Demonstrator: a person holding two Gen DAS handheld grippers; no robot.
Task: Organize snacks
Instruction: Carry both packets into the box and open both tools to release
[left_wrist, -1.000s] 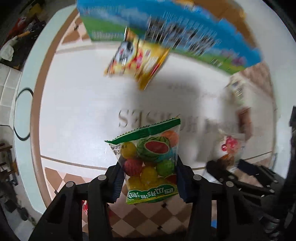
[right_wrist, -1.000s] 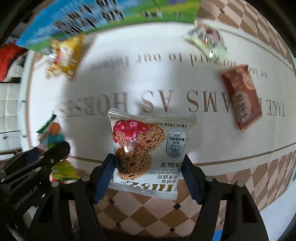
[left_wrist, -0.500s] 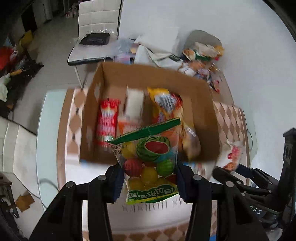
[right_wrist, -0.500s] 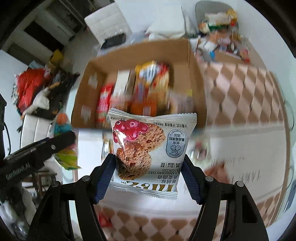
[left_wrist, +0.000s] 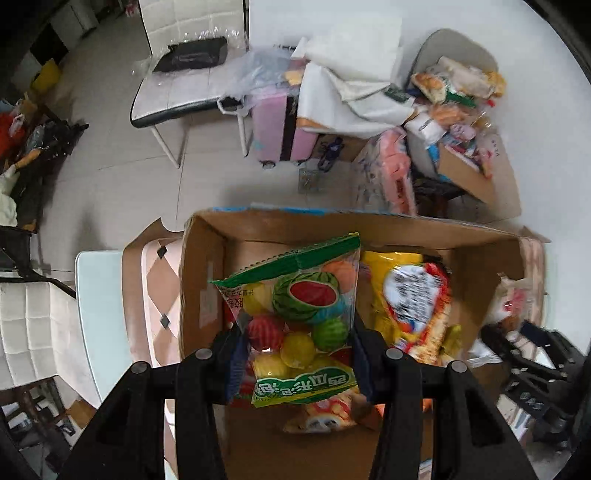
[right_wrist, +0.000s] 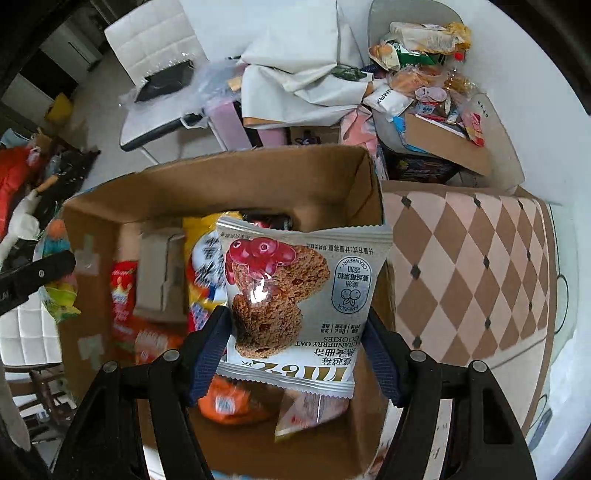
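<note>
My left gripper (left_wrist: 297, 358) is shut on a fruit candy bag (left_wrist: 299, 314) with a green top and holds it over the open cardboard box (left_wrist: 480, 236). My right gripper (right_wrist: 295, 347) is shut on a white cranberry oat cookie packet (right_wrist: 295, 295) above the same box (right_wrist: 229, 184). Inside the box lie a yellow snack bag (left_wrist: 410, 295), a red packet (right_wrist: 122, 295) and an orange packet (right_wrist: 229, 402). The left gripper with its candy bag shows at the left edge of the right wrist view (right_wrist: 37, 277).
The box stands on a table with a brown and cream diamond-pattern cloth (right_wrist: 472, 266). Beyond it are a white chair (left_wrist: 184, 74), a pile of cloths and bags (left_wrist: 332, 92) and another box heaped with snacks (right_wrist: 436, 110). A white chair (left_wrist: 29, 332) stands at the left.
Both grippers have risen from the tabletop and moved forward over the open box, each still holding its packet. The view now looks down into the box instead of at the table.
</note>
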